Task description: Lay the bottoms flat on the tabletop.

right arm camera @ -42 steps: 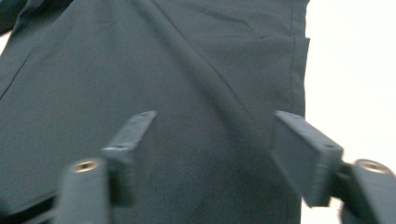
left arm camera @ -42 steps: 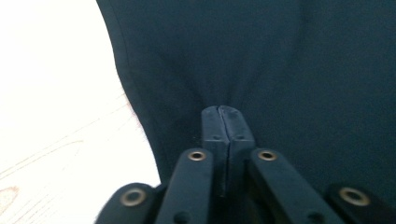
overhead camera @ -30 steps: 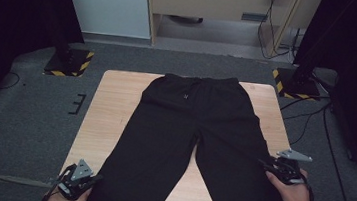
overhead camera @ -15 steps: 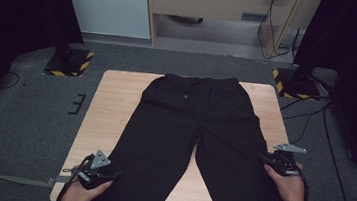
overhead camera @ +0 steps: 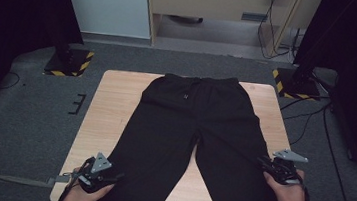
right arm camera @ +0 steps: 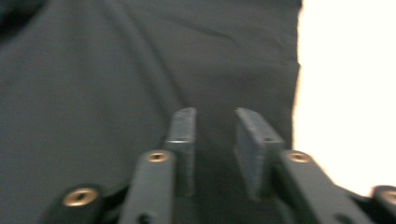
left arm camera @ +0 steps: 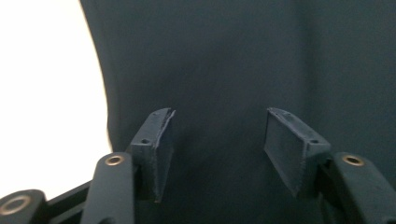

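Black trousers [overhead camera: 188, 131] lie flat on the wooden table [overhead camera: 111, 103], waistband far, legs toward me. My left gripper [overhead camera: 114, 176] sits at the outer edge of the left leg near the hem. In the left gripper view the left gripper [left arm camera: 219, 114] is open over the cloth [left arm camera: 233, 56]; its jaws have just been opening and grip nothing. My right gripper [overhead camera: 263, 163] rests at the outer edge of the right leg. In the right gripper view the right gripper [right arm camera: 215, 113] stands narrowly open above the fabric [right arm camera: 116, 70]; its jaws narrowed, then eased open a little.
Bright bare tabletop shows beside each leg [left arm camera: 46, 93] [right arm camera: 345, 93]. Dark carpet surrounds the table. Yellow-and-black striped stand bases sit at the back left [overhead camera: 67, 63] and back right [overhead camera: 291, 82]. Cables [overhead camera: 315, 120] run across the floor on the right. A wooden cabinet [overhead camera: 217, 4] stands behind.
My left gripper has slid right from the table's front left corner onto the left trouser leg. The right hand has stayed about where it was.
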A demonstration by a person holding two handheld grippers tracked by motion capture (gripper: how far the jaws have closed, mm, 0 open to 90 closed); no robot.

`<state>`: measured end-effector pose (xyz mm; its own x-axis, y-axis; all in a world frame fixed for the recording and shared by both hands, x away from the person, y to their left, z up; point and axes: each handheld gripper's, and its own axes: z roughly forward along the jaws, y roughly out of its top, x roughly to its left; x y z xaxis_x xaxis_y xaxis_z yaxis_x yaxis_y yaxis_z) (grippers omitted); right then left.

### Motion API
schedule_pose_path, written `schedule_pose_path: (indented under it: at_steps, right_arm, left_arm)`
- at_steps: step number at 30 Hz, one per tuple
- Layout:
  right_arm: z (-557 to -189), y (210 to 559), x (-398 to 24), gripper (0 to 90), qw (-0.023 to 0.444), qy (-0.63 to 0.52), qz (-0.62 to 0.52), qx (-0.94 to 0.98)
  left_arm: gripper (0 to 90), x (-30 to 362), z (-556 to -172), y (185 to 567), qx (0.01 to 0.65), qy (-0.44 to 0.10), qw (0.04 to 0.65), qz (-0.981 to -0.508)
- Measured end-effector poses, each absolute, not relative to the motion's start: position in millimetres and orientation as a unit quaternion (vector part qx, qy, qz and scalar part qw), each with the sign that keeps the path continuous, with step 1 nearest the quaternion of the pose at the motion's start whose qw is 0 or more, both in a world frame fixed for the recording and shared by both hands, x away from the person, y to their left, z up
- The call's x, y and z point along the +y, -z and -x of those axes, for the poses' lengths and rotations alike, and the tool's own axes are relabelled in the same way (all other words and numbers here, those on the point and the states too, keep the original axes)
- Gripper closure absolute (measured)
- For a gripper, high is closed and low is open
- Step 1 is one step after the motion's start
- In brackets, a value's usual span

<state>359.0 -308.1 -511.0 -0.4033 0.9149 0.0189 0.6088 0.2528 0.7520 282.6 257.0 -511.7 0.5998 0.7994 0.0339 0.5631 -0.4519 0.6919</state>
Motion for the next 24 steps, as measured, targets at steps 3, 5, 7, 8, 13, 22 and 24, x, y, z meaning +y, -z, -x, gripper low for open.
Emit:
schedule_pose_path:
  at_steps: [3,5,7,8,13,22,24]
  right_arm:
    - [-353,506,-285,59.4,0.212,-0.359,-0.475,0.775]
    - [-351,505,-267,58.4,0.199,-0.365,-0.457,0.786]
    - [-349,508,-252,57.0,0.19,-0.358,-0.44,0.801]
    - [-349,511,-248,56.0,0.185,-0.355,-0.438,0.805]
    - [-348,526,-240,52.0,0.168,-0.353,-0.438,0.81]
    - [-349,530,-240,47.7,0.169,-0.358,-0.436,0.808]
    - [-349,530,-240,47.4,0.167,-0.358,-0.44,0.807]
  left_arm:
    - [39.4,235,-290,510,0.404,-0.161,0.342,-0.833]
    - [39.7,221,-292,513,0.394,-0.159,0.338,-0.84]
    - [39.7,210,-295,520,0.392,-0.157,0.324,-0.846]
    - [39.9,209,-295,523,0.394,-0.152,0.324,-0.846]
    - [40.0,212,-286,526,0.394,-0.16,0.339,-0.839]
    - [39.0,223,-331,505,0.408,-0.209,0.322,-0.829]
    - [36.5,233,-357,505,0.424,-0.212,0.309,-0.824]
